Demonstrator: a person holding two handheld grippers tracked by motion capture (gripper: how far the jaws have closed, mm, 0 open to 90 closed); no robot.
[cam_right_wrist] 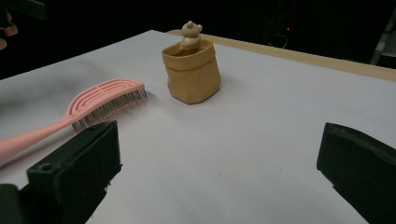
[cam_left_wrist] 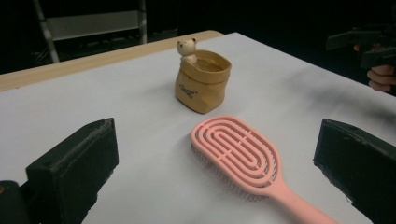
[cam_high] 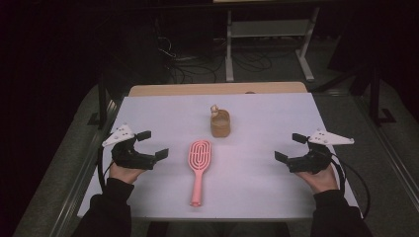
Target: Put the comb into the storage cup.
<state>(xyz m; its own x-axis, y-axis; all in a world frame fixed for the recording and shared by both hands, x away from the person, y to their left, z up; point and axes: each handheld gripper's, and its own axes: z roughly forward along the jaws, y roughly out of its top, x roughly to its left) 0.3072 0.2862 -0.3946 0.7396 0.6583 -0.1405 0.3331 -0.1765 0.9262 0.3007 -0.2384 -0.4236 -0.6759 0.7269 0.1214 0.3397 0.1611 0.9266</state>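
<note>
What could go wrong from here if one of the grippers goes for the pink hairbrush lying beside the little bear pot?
The pink hairbrush lies flat, bristles down, so the left gripper, jaws open, may scrape the white table cover or skid off the thin handle. The brush head sits close to the bear pot; a push forward might nudge or tip it. The right gripper, also open, could clash if both converge.

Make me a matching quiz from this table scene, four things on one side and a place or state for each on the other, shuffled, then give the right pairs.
Things:
1. pink hairbrush
2. tan bag-shaped pot
3. left gripper
4. small bear figure

Places or states:
A. perched at the pot's rim
B. held open above the table's left side
C. lying flat, bristles down, handle toward the person
D. standing upright beyond the brush head

Pairs: 1-C, 2-D, 3-B, 4-A
</note>
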